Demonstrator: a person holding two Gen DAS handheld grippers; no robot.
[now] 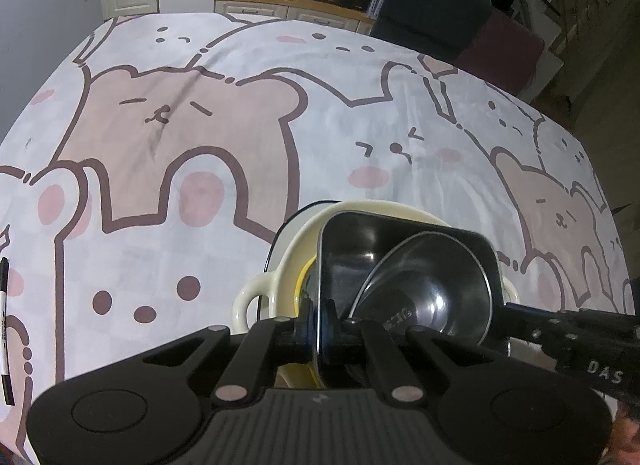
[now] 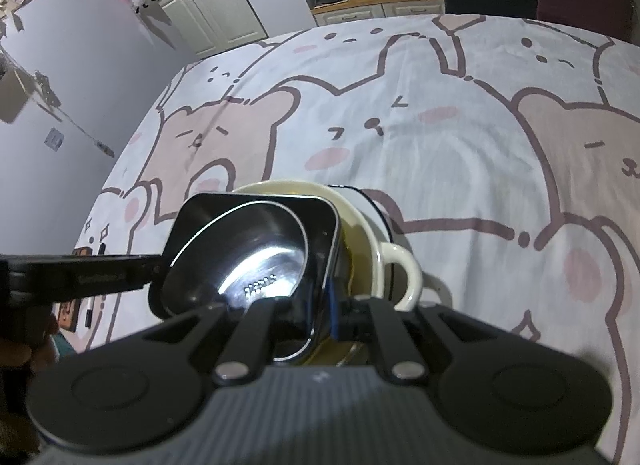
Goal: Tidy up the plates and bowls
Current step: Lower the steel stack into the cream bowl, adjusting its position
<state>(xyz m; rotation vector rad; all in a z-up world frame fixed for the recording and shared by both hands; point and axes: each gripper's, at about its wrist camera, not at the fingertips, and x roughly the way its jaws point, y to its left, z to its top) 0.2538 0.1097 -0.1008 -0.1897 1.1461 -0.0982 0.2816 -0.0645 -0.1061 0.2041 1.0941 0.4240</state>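
A cream two-handled bowl (image 1: 256, 297) sits on a white plate with a dark rim (image 1: 285, 231). Inside it a yellow rim (image 1: 301, 281) shows. A dark square steel dish (image 1: 346, 261) is tilted in the cream bowl, and a round steel bowl (image 1: 432, 285) lies in the dish. My left gripper (image 1: 320, 327) is shut on the dish's near left rim. My right gripper (image 2: 334, 313) is shut on the opposite rim of the square dish (image 2: 256, 201). The cream bowl (image 2: 404, 261) shows one handle there, and the left gripper (image 2: 154, 265) reaches in from the left.
A bear-print cloth (image 1: 200, 125) covers the whole table. A pen (image 1: 6, 329) lies at the table's left edge, near a small brown item (image 2: 66, 311). A dark chair (image 1: 432, 13) and cabinets stand beyond the far edge.
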